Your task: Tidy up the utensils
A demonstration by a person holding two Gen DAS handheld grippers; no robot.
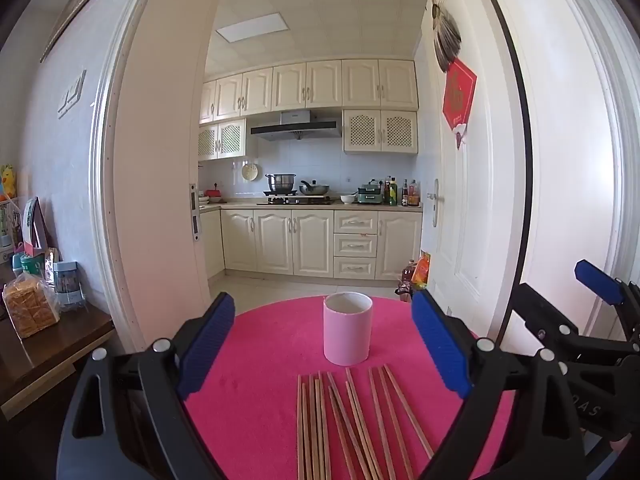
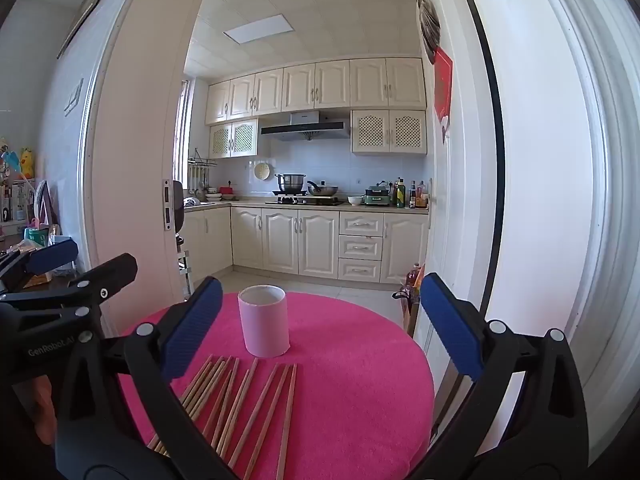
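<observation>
A pink cylindrical cup (image 1: 347,328) (image 2: 264,322) stands upright and empty on a round pink table (image 1: 272,360) (image 2: 360,380). Several wooden chopsticks (image 1: 352,420) (image 2: 244,404) lie side by side on the table just in front of the cup. My left gripper (image 1: 324,320) hovers above the table's near edge, open, with nothing between its blue pads. My right gripper (image 2: 320,304) is held to the right of it, also open and holding nothing. Each gripper shows at the edge of the other's view: the right one (image 1: 592,312) and the left one (image 2: 60,276).
A dark wooden side table (image 1: 52,344) with a bag of bread (image 1: 28,308) and jars stands at the left. A white door frame (image 1: 120,200) and an open door (image 1: 472,200) lead into a kitchen beyond. Bottles and bags (image 1: 416,276) sit on the floor by the door.
</observation>
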